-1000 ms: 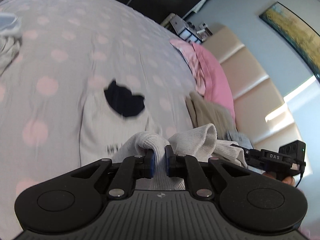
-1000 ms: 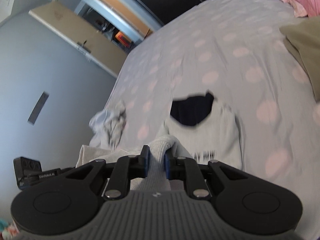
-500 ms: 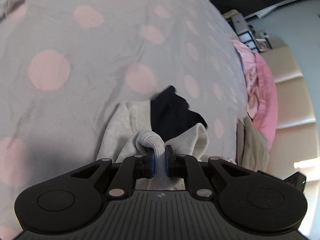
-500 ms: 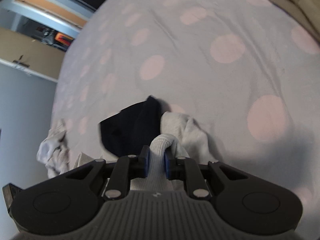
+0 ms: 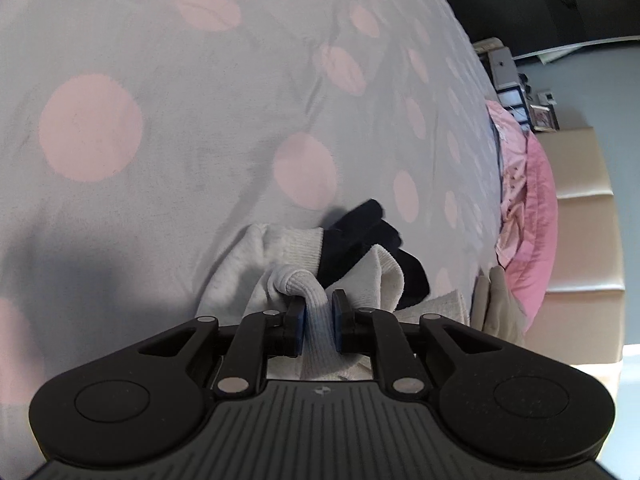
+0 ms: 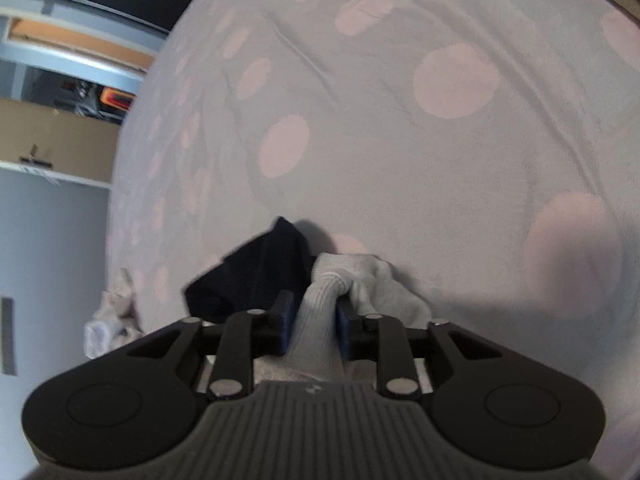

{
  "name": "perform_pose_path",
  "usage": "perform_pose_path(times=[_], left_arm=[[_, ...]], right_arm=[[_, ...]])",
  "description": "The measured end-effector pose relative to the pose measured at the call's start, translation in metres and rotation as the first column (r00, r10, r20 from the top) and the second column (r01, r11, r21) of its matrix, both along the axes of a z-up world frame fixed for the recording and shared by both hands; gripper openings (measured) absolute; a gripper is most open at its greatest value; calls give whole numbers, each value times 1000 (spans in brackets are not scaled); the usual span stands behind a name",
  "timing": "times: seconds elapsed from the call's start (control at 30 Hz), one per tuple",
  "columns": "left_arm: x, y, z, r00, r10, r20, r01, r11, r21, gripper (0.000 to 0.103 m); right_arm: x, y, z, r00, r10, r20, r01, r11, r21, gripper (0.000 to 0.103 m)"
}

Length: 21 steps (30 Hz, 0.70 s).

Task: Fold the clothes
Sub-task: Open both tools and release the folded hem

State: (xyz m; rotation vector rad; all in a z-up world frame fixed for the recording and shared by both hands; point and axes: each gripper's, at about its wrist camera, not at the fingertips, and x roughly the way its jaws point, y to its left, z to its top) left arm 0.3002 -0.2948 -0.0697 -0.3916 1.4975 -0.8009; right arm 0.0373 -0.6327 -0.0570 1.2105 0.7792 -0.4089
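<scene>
A light grey sweatshirt (image 5: 240,264) with a navy hood lining (image 5: 360,232) lies folded over on the grey bedspread with pink dots (image 5: 160,160). My left gripper (image 5: 318,314) is shut on its ribbed hem, low over the bed just behind the hood. In the right wrist view my right gripper (image 6: 311,320) is shut on another stretch of the same ribbed hem (image 6: 320,304). There the navy hood (image 6: 260,272) sits to its left and a grey fold (image 6: 384,288) to its right. Most of the sweatshirt is hidden under the grippers.
A pink pillow (image 5: 532,208) and a beige garment (image 5: 500,304) lie at the right of the left wrist view, beside a padded headboard (image 5: 584,216). A crumpled pale garment (image 6: 112,320) lies at the left of the right wrist view. Bare bedspread (image 6: 400,140) stretches ahead.
Both grippers carried the ribbed hem forward and down over the sweatshirt toward the hood. The sweatshirt's body, spread out a second ago, is now folded under the hem.
</scene>
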Motion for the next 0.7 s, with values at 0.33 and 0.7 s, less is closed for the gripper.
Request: perform_pose_path(times=[0.33,0.7], left_arm=[[-10,28,59,989,108,101,-95,987,-128,37],[-88,68,90,929,-140,343,158,987,-26,48]], right_arm=[[-28,19,75,994,24,110,-4,985,-175,51],[-99,89,79,956,292,3,-272,894,-356,51]])
